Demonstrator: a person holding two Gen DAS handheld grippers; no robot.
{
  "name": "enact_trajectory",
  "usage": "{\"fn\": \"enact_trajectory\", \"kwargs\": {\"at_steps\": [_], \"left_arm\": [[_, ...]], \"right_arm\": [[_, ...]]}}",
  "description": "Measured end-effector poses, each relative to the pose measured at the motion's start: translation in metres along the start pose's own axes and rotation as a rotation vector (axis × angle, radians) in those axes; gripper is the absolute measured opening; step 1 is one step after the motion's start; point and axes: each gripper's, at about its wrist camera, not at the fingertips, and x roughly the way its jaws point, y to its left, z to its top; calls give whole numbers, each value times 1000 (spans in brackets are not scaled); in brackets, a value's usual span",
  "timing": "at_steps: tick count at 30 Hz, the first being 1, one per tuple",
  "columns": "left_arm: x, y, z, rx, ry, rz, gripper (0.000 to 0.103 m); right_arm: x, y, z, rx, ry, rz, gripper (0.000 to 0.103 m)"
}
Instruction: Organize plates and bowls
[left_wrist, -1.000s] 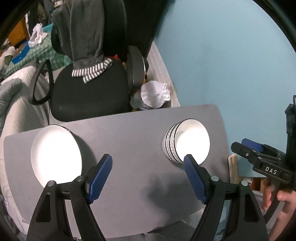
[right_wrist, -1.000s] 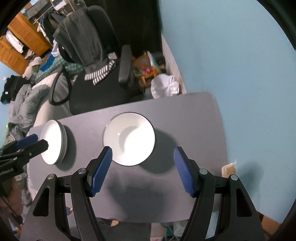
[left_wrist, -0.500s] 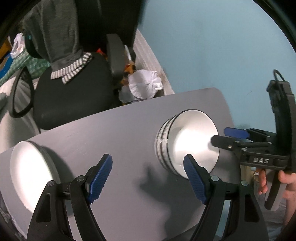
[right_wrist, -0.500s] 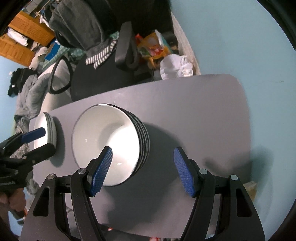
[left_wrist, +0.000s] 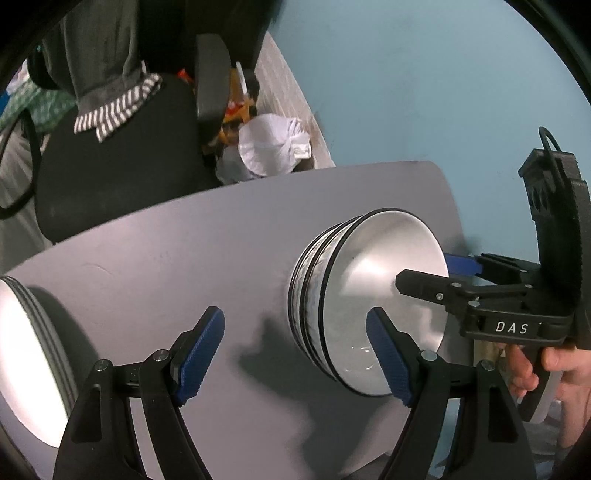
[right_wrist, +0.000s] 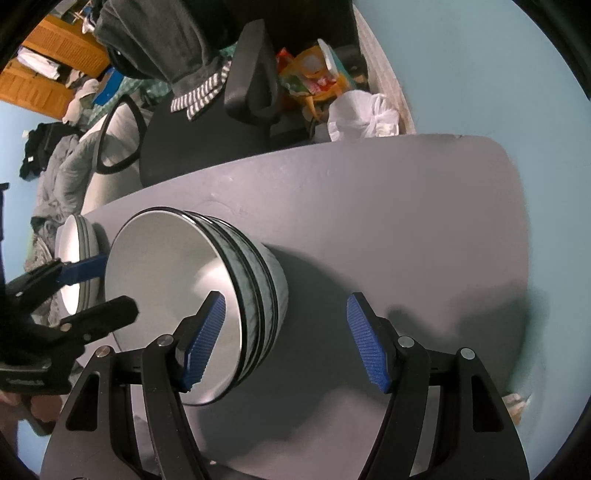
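Both grippers, left (left_wrist: 295, 356) and right (right_wrist: 286, 341), wide open, empty, straddling bowl stack (right_wrist: 207, 295) rim; risk: clamping several nested rims, tipping stack.

The left black plastic two-finger gripper (left_wrist: 295, 354) has angular arms set with round silver screws, each ending in a ribbed blue rubber pad (left_wrist: 201, 354). The right black plastic gripper (right_wrist: 284, 339) is built alike — the same blue ribbed pads (right_wrist: 367, 343) and silver pivots. Seen side-on, it carries white "DAS" lettering, a toothed curved black bar and a thin black cable loop.
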Motion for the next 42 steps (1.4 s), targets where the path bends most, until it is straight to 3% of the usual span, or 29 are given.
{"fn": "enact_trajectory", "kwargs": {"at_steps": [4,10,12,14,16,24,27,42], "left_arm": [[12,-1,3,11,51,33,80],[21,-2,3,-2,61,39,80],[24,-1,5,-13,67,39,80],[26,1,6,-22,80,33,75],[30,3,7,-32,96,37,64],[30,6,6,-117,111,-75,37],[30,6,5,-130,110,-80,38],[30,15,0,-189,104,-119,40]], "right_arm": [[6,-2,4,15,16,-20,68],[15,-3,8,18,39,-10,68],[17,-2,8,10,43,-13,62],[19,-2,8,8,48,-5,58],[19,-2,9,4,48,7,55],[18,0,8,13,46,67,29],[19,4,8,3,40,84,24],[20,5,5,5,11,83,24]]}}
